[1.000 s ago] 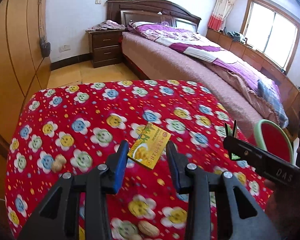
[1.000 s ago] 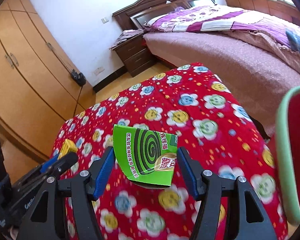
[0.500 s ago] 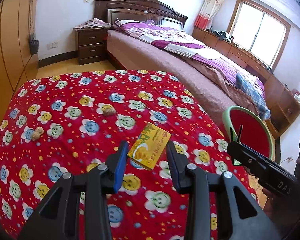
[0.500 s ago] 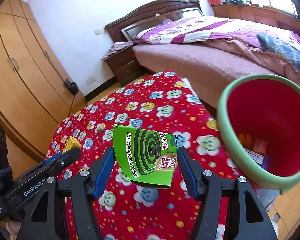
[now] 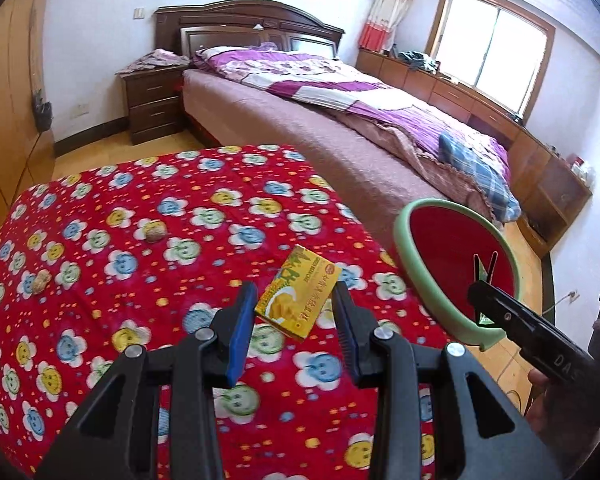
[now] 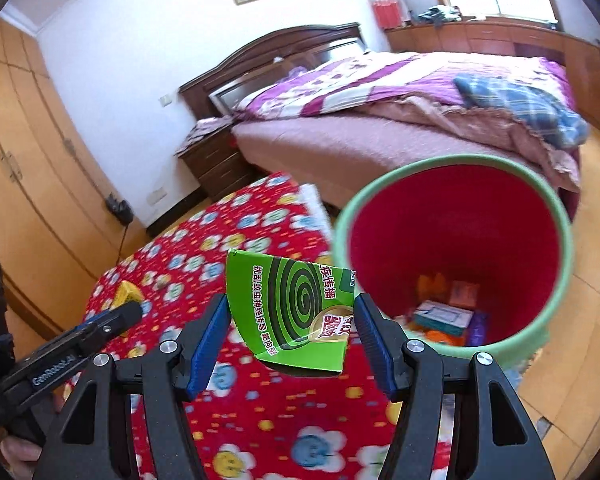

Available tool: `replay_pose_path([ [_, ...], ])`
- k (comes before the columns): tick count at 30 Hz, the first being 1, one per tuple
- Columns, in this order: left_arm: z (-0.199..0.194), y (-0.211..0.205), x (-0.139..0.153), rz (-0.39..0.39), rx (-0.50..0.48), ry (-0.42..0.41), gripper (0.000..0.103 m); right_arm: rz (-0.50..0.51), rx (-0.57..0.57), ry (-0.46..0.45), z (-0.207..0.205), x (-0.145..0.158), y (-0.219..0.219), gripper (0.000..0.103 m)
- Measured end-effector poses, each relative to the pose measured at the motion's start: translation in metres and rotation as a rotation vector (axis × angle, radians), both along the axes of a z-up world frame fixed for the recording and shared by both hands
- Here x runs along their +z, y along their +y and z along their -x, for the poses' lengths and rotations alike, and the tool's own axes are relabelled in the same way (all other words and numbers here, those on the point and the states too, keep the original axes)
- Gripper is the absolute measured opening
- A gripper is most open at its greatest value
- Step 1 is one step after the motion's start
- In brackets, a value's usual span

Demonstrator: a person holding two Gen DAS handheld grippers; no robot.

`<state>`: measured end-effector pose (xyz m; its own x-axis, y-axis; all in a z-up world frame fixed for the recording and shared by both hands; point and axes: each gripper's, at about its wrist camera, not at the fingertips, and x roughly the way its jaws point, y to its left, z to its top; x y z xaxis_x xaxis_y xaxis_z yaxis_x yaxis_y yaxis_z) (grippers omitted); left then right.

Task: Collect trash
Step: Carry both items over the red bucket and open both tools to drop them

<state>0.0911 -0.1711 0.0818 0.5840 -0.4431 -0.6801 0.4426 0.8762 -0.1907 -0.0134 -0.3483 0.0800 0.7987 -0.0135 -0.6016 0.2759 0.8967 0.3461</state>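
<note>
Green mosquito-coil box (image 6: 290,312) clamped in right gripper (image 6: 290,330) jaws, lower centre of frame, long axis roughly across the jaws, open top up. The red bin (image 6: 452,168), barely in view a second ago, now sits just right of the box with trash inside; likely drop is near. Left gripper (image 5: 296,320) jaws clamp yellow box (image 5: 298,304), tilted, long axis toward upper right, over the floral counter (image 5: 100,208).

2 black triangulated grippers — left gripper (image 5: 296,316), right gripper (image 6: 291,320) — blue ribbed pads, silver screws, white lettering.
</note>
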Motion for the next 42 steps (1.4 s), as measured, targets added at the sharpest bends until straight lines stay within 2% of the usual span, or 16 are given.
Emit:
replay_pose_path([
  [7,-0.001,-0.037,-0.005,-0.013,-0.059,0.012,0.039,-0.001,-0.115,0.006,0.021,-0.011,-0.043,0.065],
  [15,-0.003,-0.078,-0.014,-0.029,-0.124,0.024,0.039,-0.029,-0.191,0.016,0.031,-0.025,-0.080,0.066],
  [26,-0.008,-0.125,-0.021,-0.020,-0.190,0.034,0.039,-0.074,-0.169,-0.010,0.029,-0.033,-0.105,0.067],
  [29,-0.009,-0.136,-0.022,-0.021,-0.203,0.033,0.039,-0.081,-0.161,-0.024,0.028,-0.033,-0.109,0.073],
  [32,-0.009,-0.147,-0.024,-0.029,-0.216,0.030,0.039,-0.093,-0.154,-0.043,0.031,-0.031,-0.113,0.073],
  [42,-0.010,-0.184,-0.038,-0.038,-0.276,0.053,0.039,-0.066,-0.178,-0.068,0.045,-0.023,-0.127,0.073],
])
